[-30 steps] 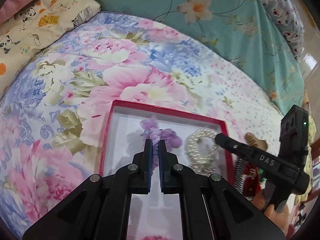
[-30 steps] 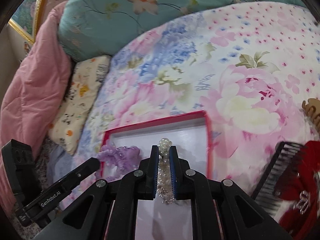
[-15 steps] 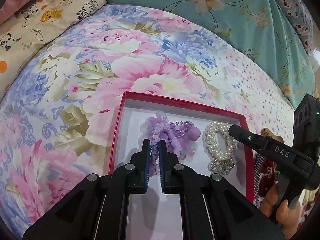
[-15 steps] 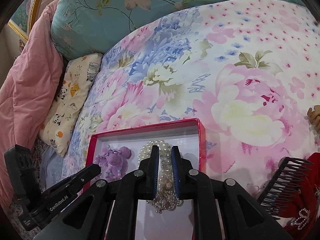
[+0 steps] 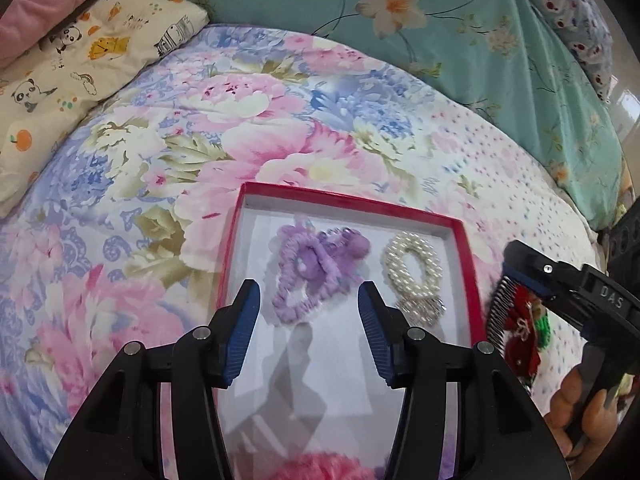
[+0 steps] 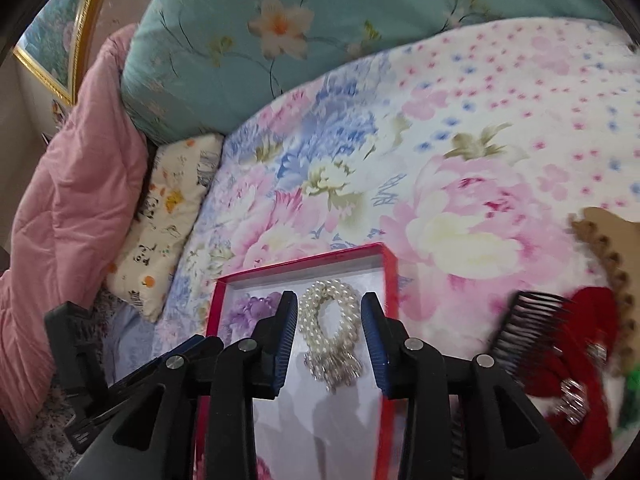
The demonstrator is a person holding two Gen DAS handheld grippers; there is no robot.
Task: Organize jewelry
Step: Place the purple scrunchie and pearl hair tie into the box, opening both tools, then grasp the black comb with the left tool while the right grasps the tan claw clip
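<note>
A red-rimmed box [image 5: 344,200] with a white floor lies on the floral bedspread. In it lie a purple hair tie [image 5: 316,270] on the left and a pearl hair tie [image 5: 414,272] on the right; the pearl hair tie also shows in the right wrist view [image 6: 330,328], inside the box [image 6: 304,266]. My left gripper [image 5: 308,324] is open and empty, just above and short of the purple tie. My right gripper [image 6: 330,338] is open and empty, with the pearl tie lying between its fingers below. A pink fluffy item [image 5: 320,468] sits at the box's near end.
A red hair comb with black teeth [image 6: 560,344] lies on the bedspread right of the box, with a brown claw clip [image 6: 608,240] beyond it. A teal floral pillow [image 5: 400,20], a cartoon-print pillow [image 5: 80,64] and a pink quilt [image 6: 64,220] bound the far side.
Both grippers have opened and let go: the purple tie and the pearl tie now lie loose in the box. Both grippers have pulled back a little.
</note>
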